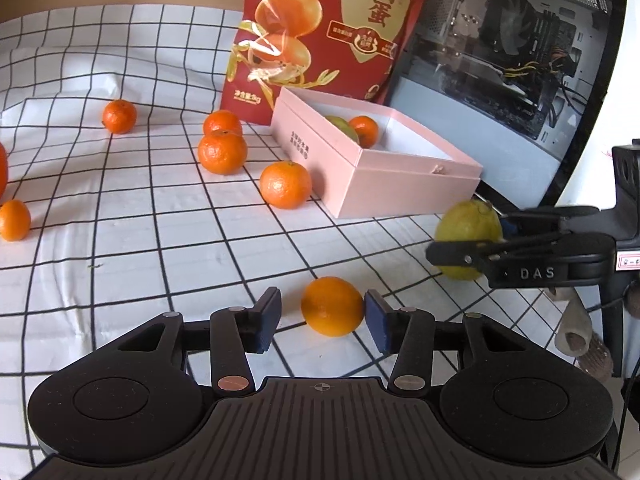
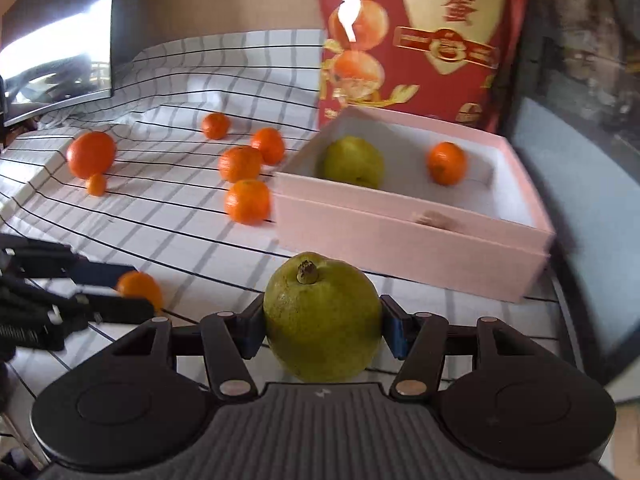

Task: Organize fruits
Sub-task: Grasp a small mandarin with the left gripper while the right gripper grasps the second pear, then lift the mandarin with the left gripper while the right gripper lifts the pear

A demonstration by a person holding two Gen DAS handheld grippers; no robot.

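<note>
Here the right gripper (image 2: 322, 330) is clamped on a green guava (image 2: 323, 320), both blue pads pressed against its flanks and its dried calyx end facing up and away from the camera; in the left wrist view the same fruit sits at about four o'clock, pinched in the black fingers just off the near corner of the pink box (image 1: 404, 190). The left gripper (image 1: 323, 318) stands parted around a small orange (image 1: 332, 306) that rests on the checked cloth (image 1: 132, 248): the right-hand pad touches the fruit's side, while the left-hand pad stands clear of it with a gap showing, so nothing is gripped. The pink box lies open at about one o'clock of the left wrist view and holds a second guava (image 2: 354, 162) at its left end and one mandarin (image 2: 447, 163) towards the right, apart from each other. Outside the box, a mandarin (image 1: 285, 185) sits just beside its left wall, two more (image 1: 222, 151) touch each other a little farther off at eleven o'clock, and others are scattered towards nine and ten o'clock. A red printed bag (image 1: 320, 32) stands upright behind the box at twelve o'clock, and a computer case (image 1: 504, 56) with a glass panel stands at two o'clock.
</note>
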